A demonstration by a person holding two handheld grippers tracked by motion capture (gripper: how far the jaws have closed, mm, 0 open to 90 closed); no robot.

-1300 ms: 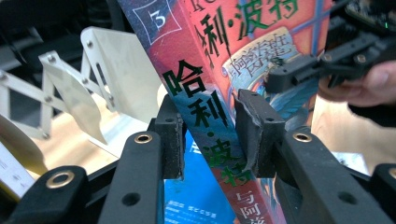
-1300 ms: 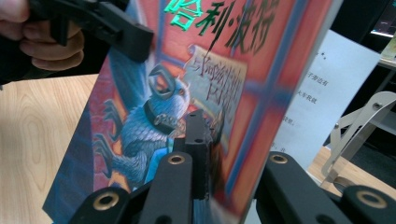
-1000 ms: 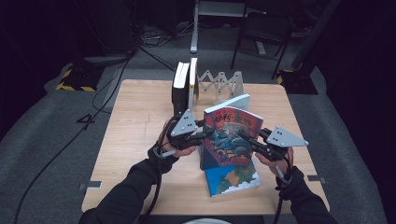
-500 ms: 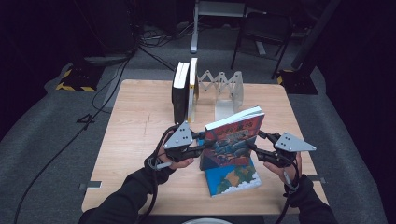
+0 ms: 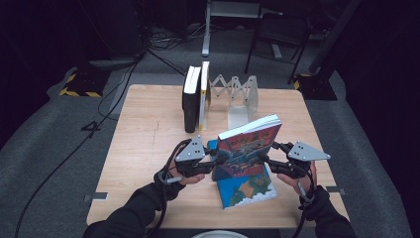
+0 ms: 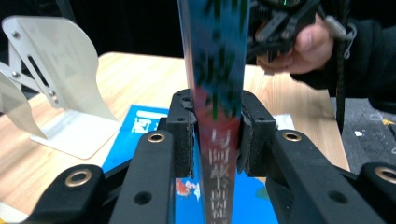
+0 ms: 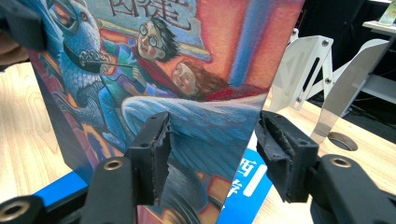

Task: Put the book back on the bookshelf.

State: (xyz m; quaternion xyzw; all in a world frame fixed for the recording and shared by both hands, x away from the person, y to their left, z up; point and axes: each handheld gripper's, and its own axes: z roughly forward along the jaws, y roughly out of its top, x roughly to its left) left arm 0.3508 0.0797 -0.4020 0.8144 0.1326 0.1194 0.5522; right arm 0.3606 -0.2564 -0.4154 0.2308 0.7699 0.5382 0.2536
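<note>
High view: illustrated book (image 5: 247,151) upright over blue book (image 5: 245,191), in front of metal bookend rack (image 5: 237,96); left gripper (image 5: 210,163) at its spine, right gripper (image 5: 267,161) at its fore-edge.
Left gripper view: jaws clamped on book spine (image 6: 215,126).
Right gripper view: jaws apart, just opened, book's edge (image 7: 205,126) between them, pads not pressing.

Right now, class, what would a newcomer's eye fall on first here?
The colourful illustrated book stands upright mid-table, over a blue book lying flat. The left gripper clamps its spine edge; the right gripper straddles its other edge, not pressing. Behind, two books stand against a metal bookend rack.
</note>
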